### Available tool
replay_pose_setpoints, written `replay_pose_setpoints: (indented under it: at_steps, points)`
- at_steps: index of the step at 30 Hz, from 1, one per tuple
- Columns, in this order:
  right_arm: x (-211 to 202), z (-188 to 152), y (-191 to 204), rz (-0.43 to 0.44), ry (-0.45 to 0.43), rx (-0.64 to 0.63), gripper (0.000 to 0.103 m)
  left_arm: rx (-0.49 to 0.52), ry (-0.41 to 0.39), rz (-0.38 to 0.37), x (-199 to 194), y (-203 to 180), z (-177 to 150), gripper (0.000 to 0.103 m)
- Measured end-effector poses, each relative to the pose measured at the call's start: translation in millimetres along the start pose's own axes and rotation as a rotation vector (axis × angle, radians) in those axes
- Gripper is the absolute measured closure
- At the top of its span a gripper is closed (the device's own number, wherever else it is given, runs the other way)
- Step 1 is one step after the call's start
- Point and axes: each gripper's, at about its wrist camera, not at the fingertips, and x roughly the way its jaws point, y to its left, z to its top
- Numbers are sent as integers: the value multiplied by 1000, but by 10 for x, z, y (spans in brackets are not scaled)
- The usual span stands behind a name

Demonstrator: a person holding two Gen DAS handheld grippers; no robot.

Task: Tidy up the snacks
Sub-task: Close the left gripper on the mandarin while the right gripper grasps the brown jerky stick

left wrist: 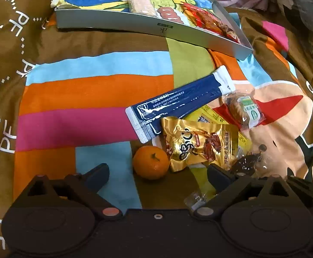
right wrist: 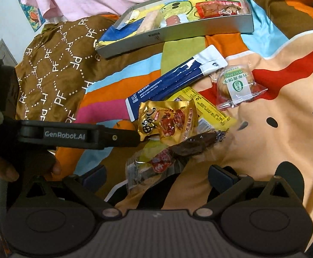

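Left gripper [left wrist: 157, 177] spread wide, empty; orange [left wrist: 151, 162] just ahead between fingers, round, stem up. Gold packet [left wrist: 197, 147] touches orange's right side, crinkled. Right gripper [right wrist: 156, 177] parted, empty, over clear sausage pack [right wrist: 156, 167]. Box [right wrist: 227, 24] far behind, holding snacks.

Snacks lie on a bedspread [left wrist: 96, 90]. Tray [left wrist: 135, 24] at far side; a wafer bar [left wrist: 140, 1] and wrapped snacks [left wrist: 210, 19] inside it. Nearer: long sachet [left wrist: 182, 103], its near end overlapping foil packet [left wrist: 199, 146]. Tangerine [left wrist: 151, 162] just left of packet. Biscuit pack [left wrist: 244, 109] right of sachet.
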Motion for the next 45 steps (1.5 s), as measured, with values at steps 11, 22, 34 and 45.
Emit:
replay_pose_setpoints:
  at_steps: [11, 22, 34, 45]
  points:
    - [8, 26, -50, -8, -12, 23, 14, 30, -18, 18, 38, -34, -4, 36]
    - [33, 52, -138, -16, -18, 76, 37, 29, -24, 64, 88, -47, 18, 64]
    - [9, 100, -347, 59, -49, 215, 79, 25, -54, 75, -61, -93, -142, 65]
    - [-300, 147, -286, 61, -107, 129, 90, 78, -54, 18, -257, -260, -294, 65]
